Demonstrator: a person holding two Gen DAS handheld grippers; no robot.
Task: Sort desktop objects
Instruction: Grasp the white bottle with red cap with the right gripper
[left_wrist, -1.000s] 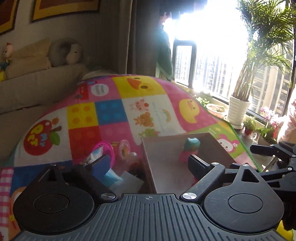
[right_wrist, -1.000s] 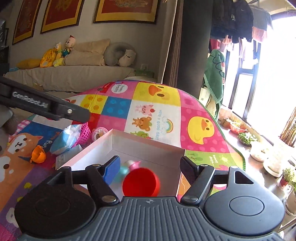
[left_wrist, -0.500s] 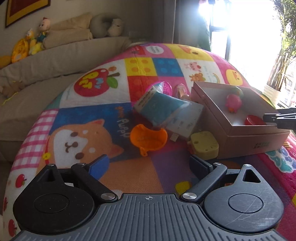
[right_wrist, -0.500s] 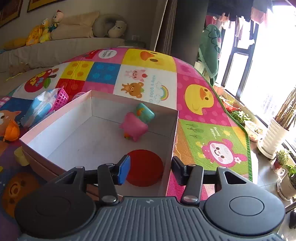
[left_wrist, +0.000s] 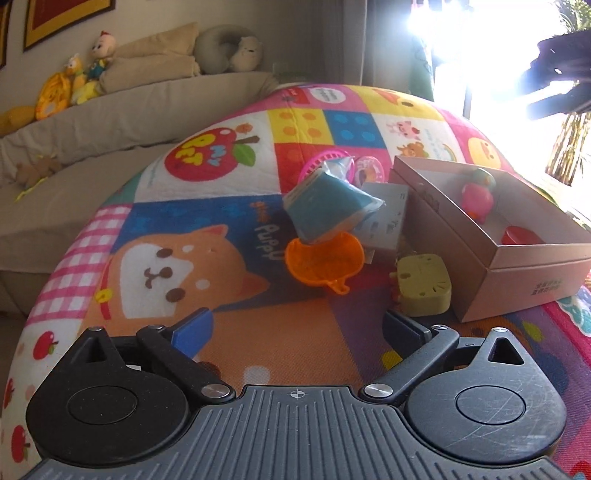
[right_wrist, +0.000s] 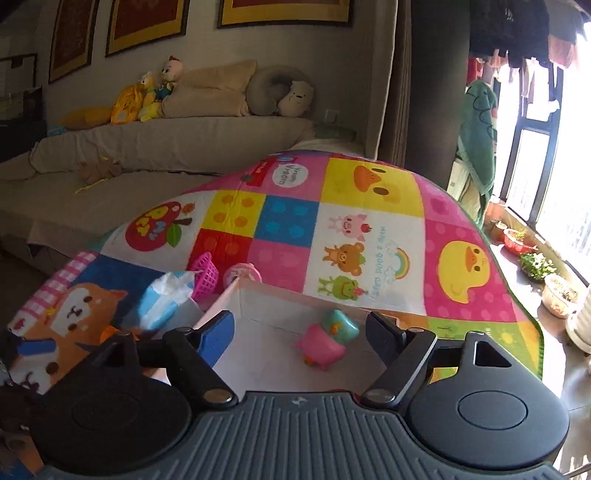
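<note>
My left gripper (left_wrist: 297, 326) hovers low over the play mat, its jaws opening with nothing between them. Just ahead lie an orange strainer toy (left_wrist: 323, 262), a blue tissue pack (left_wrist: 328, 206) and a yellow-green toy (left_wrist: 424, 284). To the right stands an open cardboard box (left_wrist: 517, 273) holding a pink-and-green toy (left_wrist: 478, 195) and a red disc (left_wrist: 521, 236). My right gripper (right_wrist: 300, 328) is raised above the box's near side, jaws opening and empty, with the pink-and-green toy (right_wrist: 327, 339) below them.
A pink basket (left_wrist: 325, 162) and a small grey carton (left_wrist: 388, 218) sit behind the tissue pack. A sofa with plush toys (right_wrist: 155, 92) runs along the back wall. Potted plants (right_wrist: 535, 266) line the window sill at the right.
The right gripper let the red disc go into the box, then lifted and drew back. The left gripper swung from the box to the loose toys on the mat and sank lower.
</note>
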